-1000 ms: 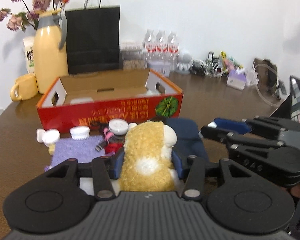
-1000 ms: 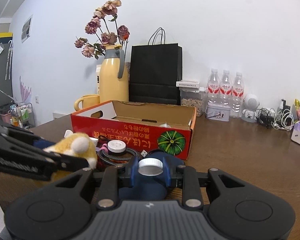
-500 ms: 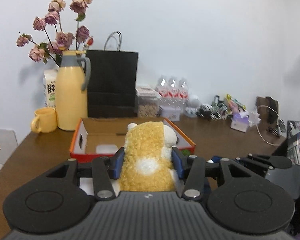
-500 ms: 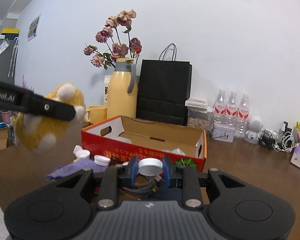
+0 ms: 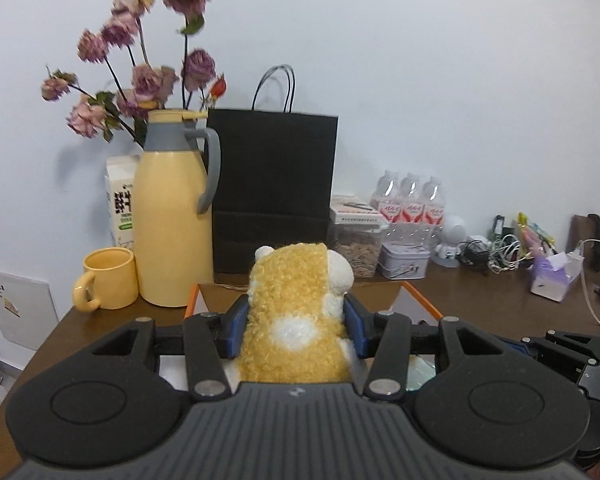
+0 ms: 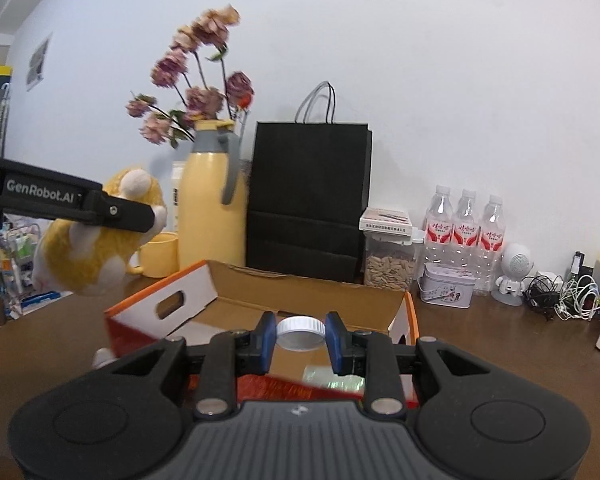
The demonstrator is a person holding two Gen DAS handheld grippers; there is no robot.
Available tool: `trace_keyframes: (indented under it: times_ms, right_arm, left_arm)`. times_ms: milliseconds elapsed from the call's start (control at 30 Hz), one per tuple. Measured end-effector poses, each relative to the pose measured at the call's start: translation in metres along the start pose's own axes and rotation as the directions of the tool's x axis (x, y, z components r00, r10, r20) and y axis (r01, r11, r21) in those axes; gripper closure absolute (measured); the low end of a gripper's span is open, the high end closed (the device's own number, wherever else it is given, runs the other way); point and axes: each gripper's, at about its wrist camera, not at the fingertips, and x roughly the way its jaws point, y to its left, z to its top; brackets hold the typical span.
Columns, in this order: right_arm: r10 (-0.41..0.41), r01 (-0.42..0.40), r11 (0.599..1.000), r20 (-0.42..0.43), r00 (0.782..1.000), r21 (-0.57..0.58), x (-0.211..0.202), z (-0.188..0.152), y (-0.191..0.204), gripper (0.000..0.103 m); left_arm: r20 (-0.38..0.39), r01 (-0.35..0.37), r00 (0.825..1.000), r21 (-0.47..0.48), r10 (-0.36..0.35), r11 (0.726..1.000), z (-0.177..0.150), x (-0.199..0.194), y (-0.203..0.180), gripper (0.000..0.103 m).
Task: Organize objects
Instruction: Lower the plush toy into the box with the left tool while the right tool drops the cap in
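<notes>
Both your tongs have lifted off the bench toward the box (image 6: 260, 304): the left tongs (image 5: 296, 328) hold the plush toy (image 5: 296, 320) above its near left corner, the right tongs (image 6: 300, 338) pinch a white-capped bottle (image 6: 300, 332) over its near edge. You're mid-carry; next, lower each inside and release. "GenRobot.AI" reads on the left tongs' arm.

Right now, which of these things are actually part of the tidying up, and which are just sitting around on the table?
Part of the job:
- plush toy, gripped by the left gripper
- white-capped bottle, gripped by the right gripper
- orange cardboard box, open

Just lying about:
- yellow jug
- yellow mug
- black paper bag
- water bottles
</notes>
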Motion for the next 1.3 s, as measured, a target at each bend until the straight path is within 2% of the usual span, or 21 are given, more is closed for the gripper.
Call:
trace_keyframes:
  times_ms: [267, 467, 633, 800, 833, 900, 933, 967, 1000, 1033, 1067, 1133, 1200, 1300]
  right_arm:
    - [-0.024, 0.022, 0.999, -0.075, 0.997, -0.024, 0.088, 0.013, -0.006, 0.078]
    - [-0.035, 0.029, 0.999, -0.146, 0.989, -0.041, 0.140, 0.013, -0.015, 0.078]
    - [-0.035, 0.034, 0.999, -0.185, 0.982, -0.009, 0.163, 0.004, -0.026, 0.078]
    - [-0.030, 0.033, 0.999, -0.220, 0.975, 0.010, 0.170, -0.002, -0.032, 0.078]
    - [-0.032, 0.035, 0.999, -0.222, 0.974, 0.009, 0.170, -0.003, -0.031, 0.077]
    - [-0.041, 0.043, 0.999, -0.227, 0.973, 0.004, 0.170, -0.004, -0.031, 0.077]
    - [-0.046, 0.048, 0.999, -0.229, 0.972, 0.004, 0.169, -0.004, -0.031, 0.077]
    - [-0.050, 0.053, 0.999, -0.231, 0.972, 0.007, 0.169, -0.004, -0.031, 0.075]
    - [-0.053, 0.056, 0.998, -0.236, 0.970, 0.008, 0.169, -0.004, -0.032, 0.062]
    - [-0.056, 0.059, 0.998, -0.238, 0.970, 0.008, 0.169, -0.004, -0.031, 0.045]
    - [-0.057, 0.060, 0.998, -0.238, 0.970, 0.007, 0.169, -0.004, -0.031, 0.036]
    - [-0.058, 0.064, 0.998, -0.238, 0.970, 0.015, 0.169, -0.004, -0.033, 0.006]
    - [-0.059, 0.069, 0.997, -0.239, 0.969, 0.032, 0.169, -0.003, -0.035, 0.000]
    - [-0.056, 0.070, 0.996, -0.243, 0.968, 0.049, 0.169, -0.003, -0.038, 0.000]
  left_arm:
    - [-0.057, -0.022, 0.998, 0.024, 0.023, 0.999, -0.001, 0.089, 0.008, 0.053]
    - [-0.136, -0.033, 0.990, 0.032, 0.037, 0.999, -0.010, 0.149, 0.022, 0.053]
    - [-0.189, -0.014, 0.982, 0.025, 0.018, 1.000, -0.019, 0.174, 0.031, 0.053]
    - [-0.185, -0.007, 0.983, 0.029, 0.012, 1.000, -0.021, 0.177, 0.032, 0.052]
    - [-0.179, -0.008, 0.984, 0.024, 0.012, 1.000, -0.021, 0.176, 0.033, 0.050]
    - [-0.174, -0.017, 0.984, 0.020, 0.020, 1.000, -0.020, 0.173, 0.033, 0.033]
    - [-0.166, -0.020, 0.986, 0.019, 0.023, 1.000, -0.019, 0.171, 0.032, 0.015]
    - [-0.152, -0.023, 0.988, 0.021, 0.026, 0.999, -0.018, 0.169, 0.031, 0.000]
    - [-0.130, -0.030, 0.991, 0.026, 0.033, 0.999, -0.018, 0.165, 0.030, 0.000]
    - [-0.111, -0.042, 0.993, 0.036, 0.046, 0.998, -0.017, 0.163, 0.028, 0.000]
    - [-0.111, -0.048, 0.992, 0.046, 0.053, 0.998, -0.017, 0.162, 0.026, 0.000]
    - [-0.123, -0.057, 0.990, 0.053, 0.063, 0.997, -0.018, 0.164, 0.024, 0.000]
    - [-0.122, -0.061, 0.990, 0.041, 0.065, 0.997, -0.017, 0.163, 0.025, 0.000]
    - [-0.130, -0.064, 0.989, 0.027, 0.067, 0.998, -0.016, 0.165, 0.028, 0.000]
